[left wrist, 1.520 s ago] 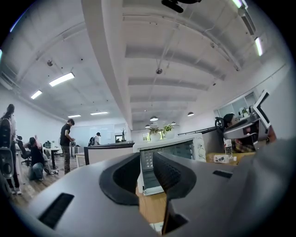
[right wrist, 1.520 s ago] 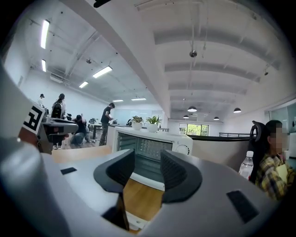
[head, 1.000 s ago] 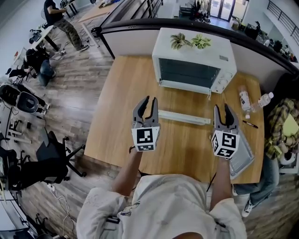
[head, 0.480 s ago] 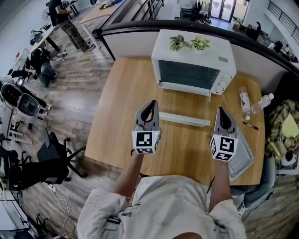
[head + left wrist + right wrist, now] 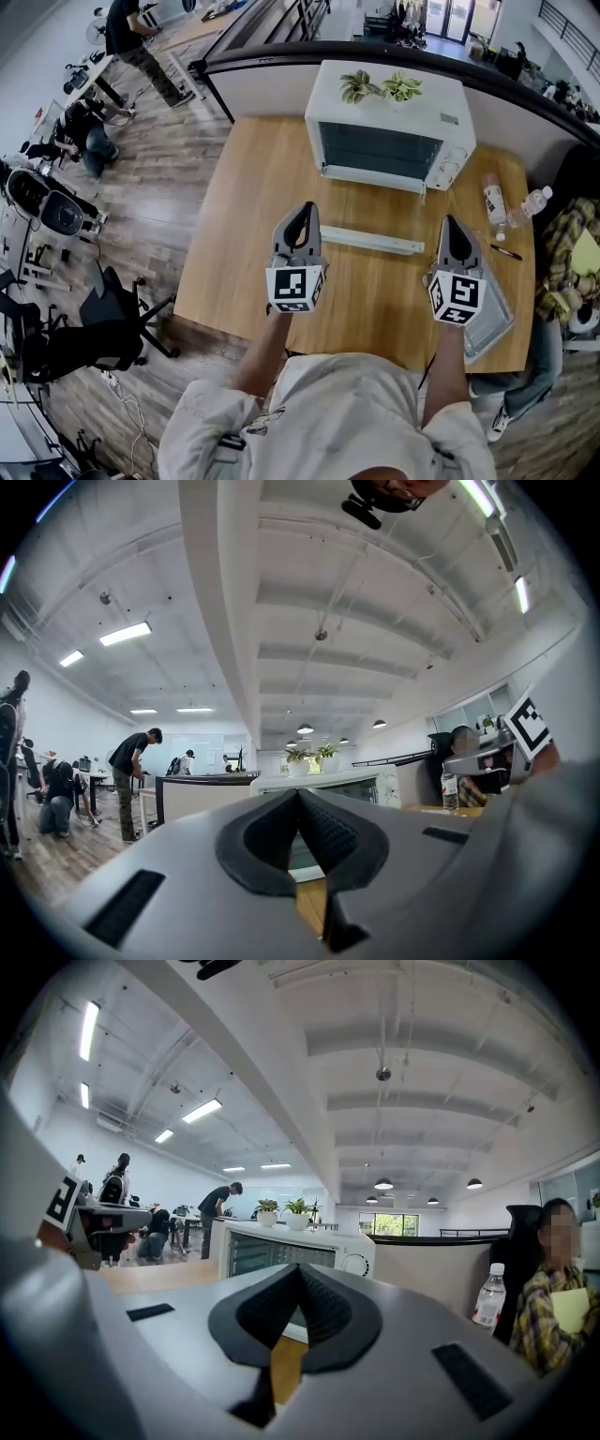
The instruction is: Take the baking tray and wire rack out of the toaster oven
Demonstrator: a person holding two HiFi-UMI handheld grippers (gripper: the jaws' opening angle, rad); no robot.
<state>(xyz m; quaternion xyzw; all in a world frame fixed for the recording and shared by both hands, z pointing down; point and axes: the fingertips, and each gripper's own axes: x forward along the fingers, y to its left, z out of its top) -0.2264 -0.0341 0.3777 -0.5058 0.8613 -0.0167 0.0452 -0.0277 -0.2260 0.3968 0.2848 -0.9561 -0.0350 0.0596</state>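
The left gripper [image 5: 302, 212] and right gripper [image 5: 453, 225] hovered over the wooden table [image 5: 246, 187], jaws pressed together and empty, facing the white toaster oven [image 5: 389, 112].

White toaster oven [image 5: 389, 122] upright at far edge of table [image 5: 244, 244]; silver baking tray [image 5: 495, 323] flat near right front corner.

No word, brand or number can be read anywhere. The only signs are black-and-white square code patterns on the cubes of the left tongs [image 5: 303, 210] and right tongs [image 5: 454, 223], low in the centre of the head view. A grey label [image 5: 448, 118] on top of the toaster oven [image 5: 389, 141] and the print on the bottle [image 5: 493, 201] at the right of the desk [image 5: 253, 187] are too small to read.
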